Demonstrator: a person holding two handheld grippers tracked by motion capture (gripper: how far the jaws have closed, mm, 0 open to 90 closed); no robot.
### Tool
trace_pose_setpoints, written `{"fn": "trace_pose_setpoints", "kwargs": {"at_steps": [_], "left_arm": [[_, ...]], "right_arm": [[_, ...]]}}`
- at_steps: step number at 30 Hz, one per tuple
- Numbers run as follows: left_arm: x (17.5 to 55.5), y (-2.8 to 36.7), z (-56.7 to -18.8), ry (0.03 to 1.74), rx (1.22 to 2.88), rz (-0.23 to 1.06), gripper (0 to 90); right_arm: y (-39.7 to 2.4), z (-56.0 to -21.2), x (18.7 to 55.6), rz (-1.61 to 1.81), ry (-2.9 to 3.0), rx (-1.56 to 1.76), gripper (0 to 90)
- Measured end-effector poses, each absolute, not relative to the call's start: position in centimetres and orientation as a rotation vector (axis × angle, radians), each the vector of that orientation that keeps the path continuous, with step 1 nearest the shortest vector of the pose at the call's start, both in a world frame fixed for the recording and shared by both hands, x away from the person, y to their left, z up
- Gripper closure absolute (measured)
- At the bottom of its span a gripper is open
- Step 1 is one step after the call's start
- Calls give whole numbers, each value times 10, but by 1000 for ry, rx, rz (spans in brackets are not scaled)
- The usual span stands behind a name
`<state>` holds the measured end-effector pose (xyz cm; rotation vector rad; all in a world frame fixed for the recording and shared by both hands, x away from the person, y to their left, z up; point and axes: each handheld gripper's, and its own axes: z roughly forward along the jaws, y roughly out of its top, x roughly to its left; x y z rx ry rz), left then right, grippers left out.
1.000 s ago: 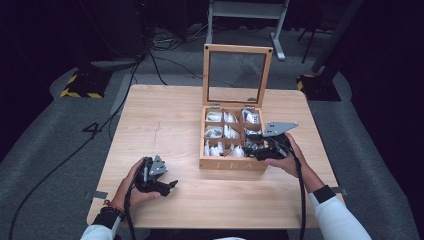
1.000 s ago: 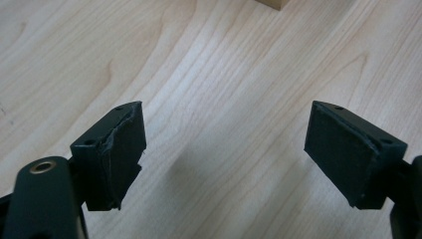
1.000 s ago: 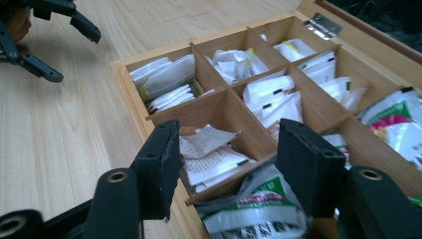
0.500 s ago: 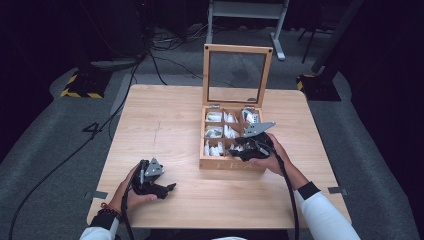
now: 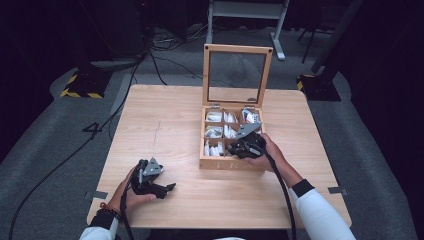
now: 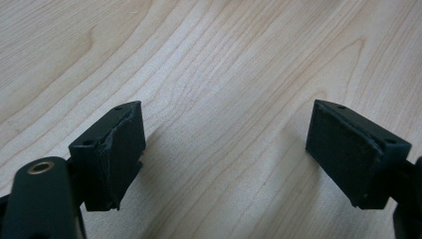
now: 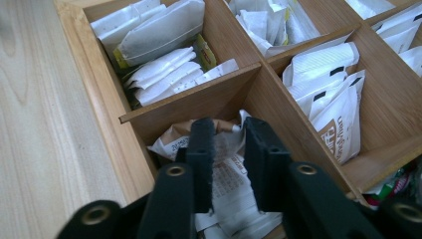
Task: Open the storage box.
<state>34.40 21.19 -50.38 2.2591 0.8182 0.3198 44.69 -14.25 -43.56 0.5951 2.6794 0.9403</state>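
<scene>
A wooden table [image 5: 165, 125] is seen bearing an open box [image 5: 231, 162] of sachets. The left gripper [image 5: 159, 187] is rested on the near-left tabletop, jaws spread wide, nothing between. The right gripper [image 7: 228, 149] is lowered into a box compartment; its jaws have just been closing on a brown-and-white sachet [image 7: 230, 172], pinched between them.

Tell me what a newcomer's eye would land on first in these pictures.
The open wooden compartment box with its glass-paned lid upright stands out mid-table, its cells packed with white paper sachets. The right gripper dips into a near cell, its jaws having just been closing, now pinching a crumpled white-and-brown sachet. The left gripper rests open on the bare light wooden table, near the front edge.
</scene>
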Motion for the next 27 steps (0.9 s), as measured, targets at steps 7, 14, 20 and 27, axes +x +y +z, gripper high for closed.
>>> {"fn": "trace_pose_setpoints", "kwargs": {"at_steps": [7,14,20,27], "left_arm": [[344,212,-504,814,2261,315,161],[344,212,-504,813,2261,312,161],[344,212,-504,807,2261,312,162],[343,211,-504,801,2264,309,162]], "right_arm": [[-137,-437,444,878,2671,534,900],[-143,-433,449,1035,2643,651,629],[-139,-431,456,1047,2631,744,633],[-134,-430,452,973,2607,792,683]]}}
